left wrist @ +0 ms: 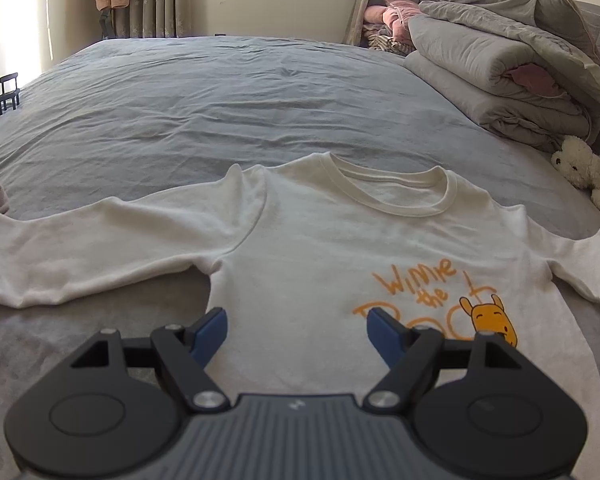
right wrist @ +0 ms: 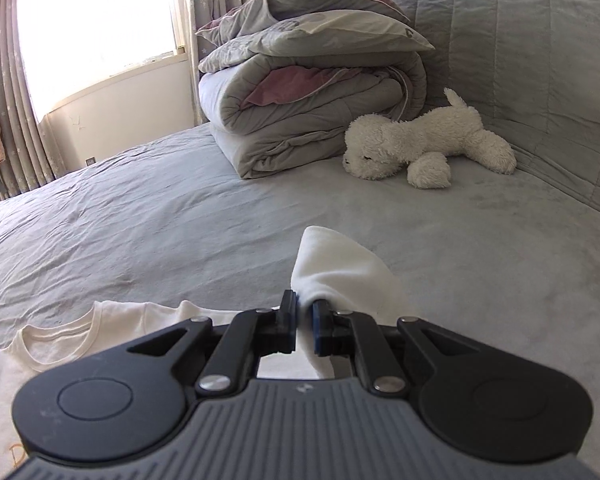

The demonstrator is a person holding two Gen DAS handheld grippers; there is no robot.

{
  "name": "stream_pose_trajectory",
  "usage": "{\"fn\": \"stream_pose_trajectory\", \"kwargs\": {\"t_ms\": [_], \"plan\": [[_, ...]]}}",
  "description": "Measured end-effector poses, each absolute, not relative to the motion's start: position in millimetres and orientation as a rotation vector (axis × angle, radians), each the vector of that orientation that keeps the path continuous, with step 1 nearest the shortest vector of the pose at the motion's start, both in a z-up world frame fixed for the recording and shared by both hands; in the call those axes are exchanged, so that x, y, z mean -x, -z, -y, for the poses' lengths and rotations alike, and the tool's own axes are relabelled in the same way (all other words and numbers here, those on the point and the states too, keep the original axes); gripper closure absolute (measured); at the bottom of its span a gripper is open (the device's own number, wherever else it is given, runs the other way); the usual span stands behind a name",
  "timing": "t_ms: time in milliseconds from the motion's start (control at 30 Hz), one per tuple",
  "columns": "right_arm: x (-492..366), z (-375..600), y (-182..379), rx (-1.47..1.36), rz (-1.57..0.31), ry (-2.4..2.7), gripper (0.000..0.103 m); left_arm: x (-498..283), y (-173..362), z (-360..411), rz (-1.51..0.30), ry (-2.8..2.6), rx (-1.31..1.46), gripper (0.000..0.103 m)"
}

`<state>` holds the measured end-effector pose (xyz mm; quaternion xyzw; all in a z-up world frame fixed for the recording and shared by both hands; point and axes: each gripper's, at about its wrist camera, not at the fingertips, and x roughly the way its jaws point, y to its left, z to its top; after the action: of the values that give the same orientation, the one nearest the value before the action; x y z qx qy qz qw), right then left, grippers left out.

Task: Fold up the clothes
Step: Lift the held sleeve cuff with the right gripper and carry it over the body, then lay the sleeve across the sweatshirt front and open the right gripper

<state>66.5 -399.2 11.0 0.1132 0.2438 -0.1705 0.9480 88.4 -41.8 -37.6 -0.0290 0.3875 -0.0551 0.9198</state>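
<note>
Now, left gripper (left wrist: 296,330) jaws spread wide above the white shirt (left wrist: 308,248), right gripper (right wrist: 305,320) jaws pinching its sleeve (right wrist: 340,272)

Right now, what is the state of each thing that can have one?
Shirt: lying flat, front up, not folded.
Right sleeve: lifted, pinched.
Left sleeve: spread out flat.
Left claw: open, above shirt.
Right claw: shut on sleeve.
Quilt: folded, stacked.
Plush dog: lying down.

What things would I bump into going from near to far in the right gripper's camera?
right gripper → sleeve pinched in it → bare sheet → toy dog → folded quilts → window.
</note>
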Motion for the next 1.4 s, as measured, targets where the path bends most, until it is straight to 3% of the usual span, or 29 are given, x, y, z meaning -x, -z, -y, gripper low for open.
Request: {"fn": "stream_pose_trajectory", "kwargs": {"t_ms": [567,1400], "plan": [[-56.2,310.6,-39.8,-0.130,-0.483,0.101,0.093,-74.8,20.2,48.7,-0.766,0.177,0.051,0.025],[-78.3,230.0,17.1,-0.043,-0.699,-0.126,0.093,-85.1,30.5,35.5,-0.809,0.123,0.074,0.029]]}}
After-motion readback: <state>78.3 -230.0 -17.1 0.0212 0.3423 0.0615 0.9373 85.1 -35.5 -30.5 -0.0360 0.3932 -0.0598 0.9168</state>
